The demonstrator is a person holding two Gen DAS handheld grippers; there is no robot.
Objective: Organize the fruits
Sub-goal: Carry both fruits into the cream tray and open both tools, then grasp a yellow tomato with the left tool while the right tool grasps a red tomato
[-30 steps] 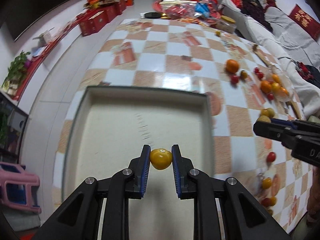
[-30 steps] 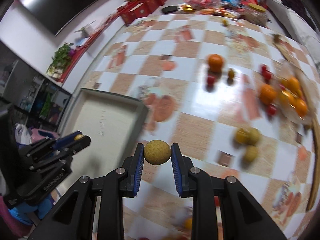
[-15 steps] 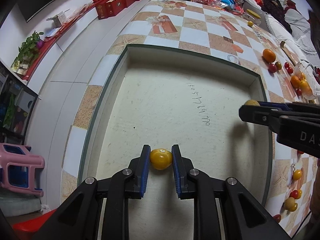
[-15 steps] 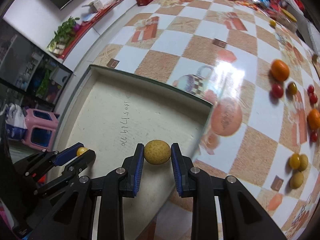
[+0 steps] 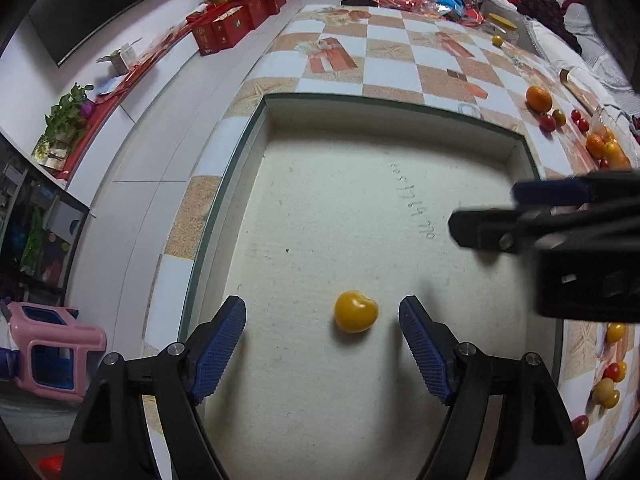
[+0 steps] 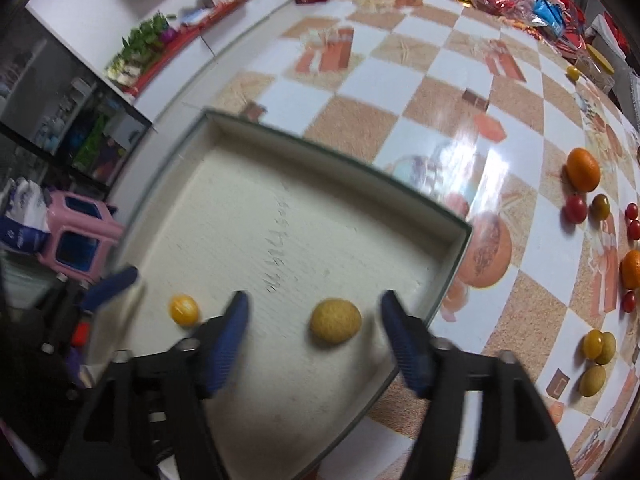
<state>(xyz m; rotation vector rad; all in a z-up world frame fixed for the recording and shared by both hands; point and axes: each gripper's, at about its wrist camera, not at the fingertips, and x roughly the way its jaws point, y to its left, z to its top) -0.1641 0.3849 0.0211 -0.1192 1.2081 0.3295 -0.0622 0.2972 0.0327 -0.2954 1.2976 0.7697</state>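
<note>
Left wrist view: checkered tabletop point(image 5: 394, 66), cream tray point(image 5: 384, 116), red boxes point(image 5: 236, 24) beyond.

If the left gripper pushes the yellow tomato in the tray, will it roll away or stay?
The yellow tomato looks round and smooth, so it would probably roll at a light push. The tray floor seems flat and matte, which may slow it, and the raised walls should stop it. Its glossy skin may slip between the pads of the open left gripper.
</note>
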